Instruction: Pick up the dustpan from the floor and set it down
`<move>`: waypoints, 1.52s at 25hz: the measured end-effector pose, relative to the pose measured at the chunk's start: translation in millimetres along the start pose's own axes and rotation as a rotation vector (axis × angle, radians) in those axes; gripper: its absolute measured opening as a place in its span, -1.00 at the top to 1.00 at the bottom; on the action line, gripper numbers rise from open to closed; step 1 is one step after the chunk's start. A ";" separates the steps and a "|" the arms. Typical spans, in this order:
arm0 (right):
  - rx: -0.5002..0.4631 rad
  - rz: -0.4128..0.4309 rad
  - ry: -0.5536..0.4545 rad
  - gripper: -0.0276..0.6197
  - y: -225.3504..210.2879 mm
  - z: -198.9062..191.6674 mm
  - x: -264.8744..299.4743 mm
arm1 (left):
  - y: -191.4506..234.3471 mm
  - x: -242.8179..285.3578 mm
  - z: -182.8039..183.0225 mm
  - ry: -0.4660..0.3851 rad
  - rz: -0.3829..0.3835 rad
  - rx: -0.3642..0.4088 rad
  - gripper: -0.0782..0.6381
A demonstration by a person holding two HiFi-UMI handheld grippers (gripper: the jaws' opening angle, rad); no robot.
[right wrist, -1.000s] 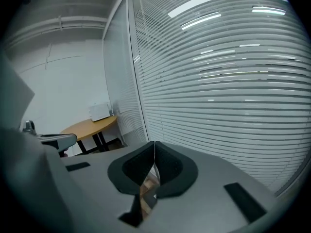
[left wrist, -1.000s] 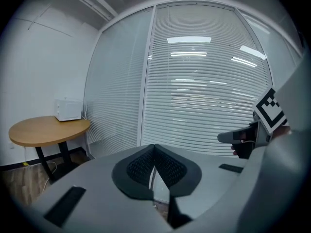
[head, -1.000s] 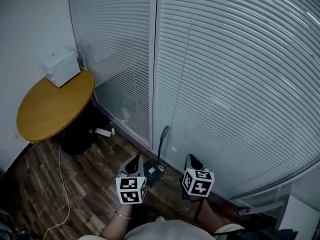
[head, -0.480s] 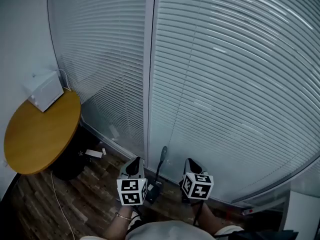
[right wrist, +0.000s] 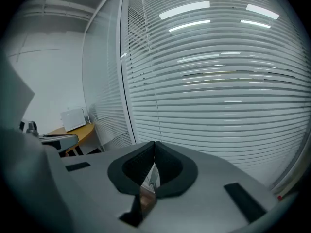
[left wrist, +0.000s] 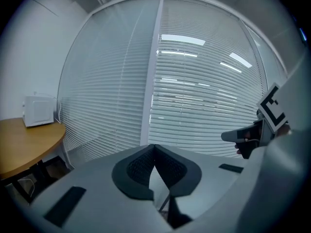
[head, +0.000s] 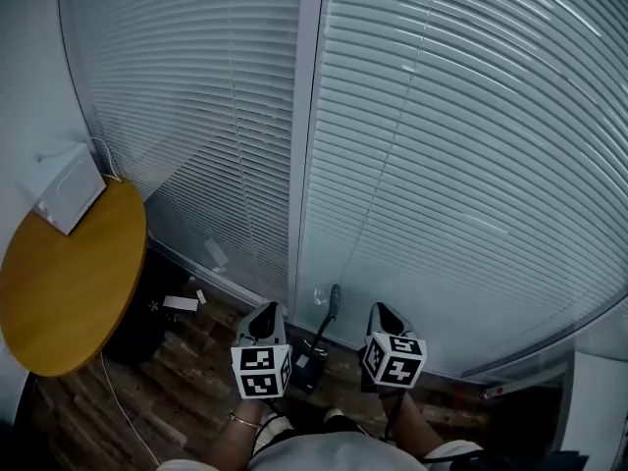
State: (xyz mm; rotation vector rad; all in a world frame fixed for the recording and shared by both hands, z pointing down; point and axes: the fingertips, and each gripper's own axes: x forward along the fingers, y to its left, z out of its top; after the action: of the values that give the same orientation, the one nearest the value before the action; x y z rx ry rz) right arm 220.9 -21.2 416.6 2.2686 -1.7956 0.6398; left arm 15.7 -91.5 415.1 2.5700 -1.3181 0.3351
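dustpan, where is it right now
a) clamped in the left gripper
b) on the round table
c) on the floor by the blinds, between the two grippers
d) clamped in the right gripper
c: the dustpan stands on the floor at the foot of the blinds, between the left gripper and the right gripper, both shut on nothing.

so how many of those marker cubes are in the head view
2. One marker cube on the left gripper, bottom centre; the other on the right gripper, beside it. None looks hidden.
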 end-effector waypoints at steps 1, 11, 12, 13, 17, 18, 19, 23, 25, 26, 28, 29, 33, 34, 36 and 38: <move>-0.002 -0.003 0.005 0.82 0.5 0.1 1.9 | 1.6 1.8 -1.5 0.005 -0.001 -0.006 0.73; -0.005 -0.009 0.038 0.82 -12.7 -11.3 7.9 | -11.0 13.8 -14.7 0.038 -0.009 -0.009 0.73; -0.003 -0.009 0.039 0.82 -16.3 -13.2 8.6 | -13.6 15.7 -18.1 0.046 -0.010 -0.009 0.73; 0.002 -0.009 0.039 0.82 -20.1 -15.3 10.0 | -16.3 18.0 -21.7 0.054 -0.011 -0.006 0.73; 0.011 -0.010 0.055 0.82 -30.6 -32.2 16.7 | -22.2 24.6 -41.4 0.084 -0.013 0.002 0.73; 0.013 -0.011 0.066 0.82 -31.8 -38.7 18.0 | -22.5 25.4 -47.9 0.092 -0.015 -0.001 0.73; 0.013 -0.012 0.079 0.82 -33.1 -45.1 19.7 | -22.9 26.5 -54.1 0.101 -0.018 -0.005 0.73; 0.005 -0.013 0.127 0.82 -41.2 -67.9 30.7 | -24.6 38.3 -75.5 0.135 -0.018 -0.010 0.73; 0.002 -0.012 0.153 0.82 -46.4 -85.5 36.7 | -26.5 44.9 -91.3 0.151 -0.017 -0.008 0.73; 0.001 -0.011 0.166 0.82 -48.8 -96.2 39.6 | -27.8 48.0 -100.9 0.159 -0.018 -0.005 0.73; -0.002 -0.008 0.194 0.82 -52.2 -117.4 45.9 | -28.8 54.4 -120.5 0.175 -0.018 -0.001 0.73; -0.003 -0.007 0.208 0.82 -53.2 -126.9 49.9 | -28.1 58.1 -130.0 0.185 -0.018 -0.002 0.73; -0.009 -0.008 0.238 0.82 -58.3 -158.5 69.1 | -25.8 74.5 -166.9 0.215 -0.020 -0.017 0.73; -0.007 -0.010 0.243 0.82 -59.6 -166.4 73.2 | -25.9 77.3 -177.0 0.224 -0.023 -0.019 0.73; 0.005 -0.017 0.256 0.82 -61.5 -184.0 79.8 | -25.7 81.4 -199.0 0.244 -0.028 -0.022 0.73; 0.024 -0.027 0.274 0.82 -64.0 -202.9 84.8 | -25.8 85.0 -218.5 0.258 -0.032 -0.028 0.73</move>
State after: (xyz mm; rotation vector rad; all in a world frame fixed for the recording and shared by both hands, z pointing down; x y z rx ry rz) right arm 252.7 0.6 642.3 2.0952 -1.6326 0.9213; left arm 64.1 -74.5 645.3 2.4232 -1.1793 0.6142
